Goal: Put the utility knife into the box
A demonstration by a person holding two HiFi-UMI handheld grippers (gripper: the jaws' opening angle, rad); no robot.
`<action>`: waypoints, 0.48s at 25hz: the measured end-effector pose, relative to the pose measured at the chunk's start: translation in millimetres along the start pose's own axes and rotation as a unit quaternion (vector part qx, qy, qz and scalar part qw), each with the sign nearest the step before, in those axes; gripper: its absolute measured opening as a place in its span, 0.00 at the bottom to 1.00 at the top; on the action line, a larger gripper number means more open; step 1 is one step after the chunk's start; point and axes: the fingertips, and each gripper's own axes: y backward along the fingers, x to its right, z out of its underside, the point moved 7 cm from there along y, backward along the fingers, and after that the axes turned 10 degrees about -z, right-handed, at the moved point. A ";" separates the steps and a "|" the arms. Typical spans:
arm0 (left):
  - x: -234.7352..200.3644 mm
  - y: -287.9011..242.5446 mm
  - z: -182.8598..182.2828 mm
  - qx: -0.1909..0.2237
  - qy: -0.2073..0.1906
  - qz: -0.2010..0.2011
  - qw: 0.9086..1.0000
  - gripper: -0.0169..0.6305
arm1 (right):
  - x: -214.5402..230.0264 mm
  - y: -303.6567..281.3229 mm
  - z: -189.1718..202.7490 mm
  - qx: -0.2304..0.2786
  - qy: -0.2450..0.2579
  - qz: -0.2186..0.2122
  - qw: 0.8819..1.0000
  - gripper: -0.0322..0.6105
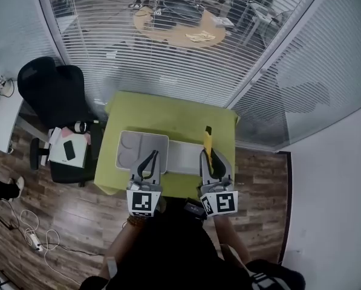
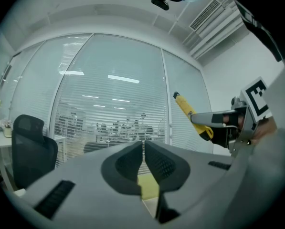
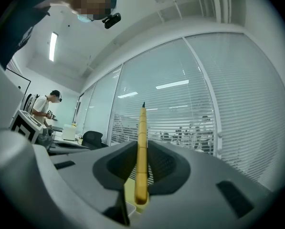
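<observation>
A yellow utility knife (image 1: 208, 141) sticks out upward and forward from my right gripper (image 1: 214, 160), which is shut on its handle. In the right gripper view the knife (image 3: 141, 147) stands nearly upright between the two pads, tip up. A pale grey box (image 1: 143, 150) lies open on the green table (image 1: 168, 115), its white half (image 1: 184, 156) beside it to the right. My left gripper (image 1: 148, 162) hovers over the box's near edge, jaws together and empty (image 2: 143, 160). From the left gripper view the knife (image 2: 192, 114) and the right gripper (image 2: 224, 124) show at the right.
A black office chair (image 1: 54, 91) stands left of the table. A lower seat (image 1: 69, 150) beside it carries white items and a phone. Glass walls with blinds (image 1: 168, 53) close off the far side. A person (image 3: 41, 107) stands far left in the right gripper view.
</observation>
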 end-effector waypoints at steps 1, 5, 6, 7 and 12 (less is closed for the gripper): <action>-0.5 -0.3 0.2 0.000 0.005 0.000 1.000 0.06 | 0.4 -0.5 0.4 -0.001 0.001 0.000 1.000 0.15; -2.3 -8.9 -4.4 0.017 0.010 -0.002 1.000 0.06 | 7.0 -6.8 1.2 -0.001 0.008 0.000 1.000 0.15; -2.2 -10.9 -3.8 0.017 0.011 -0.001 1.000 0.06 | 8.5 -7.9 2.0 -0.002 0.009 0.000 1.000 0.15; -2.1 -12.3 -2.0 0.013 0.011 0.000 1.000 0.06 | 9.7 -8.7 3.1 -0.004 0.010 0.000 1.000 0.15; 0.0 -14.2 1.5 0.007 0.022 0.008 1.000 0.06 | 11.8 -7.0 9.7 -0.023 0.013 0.002 1.000 0.15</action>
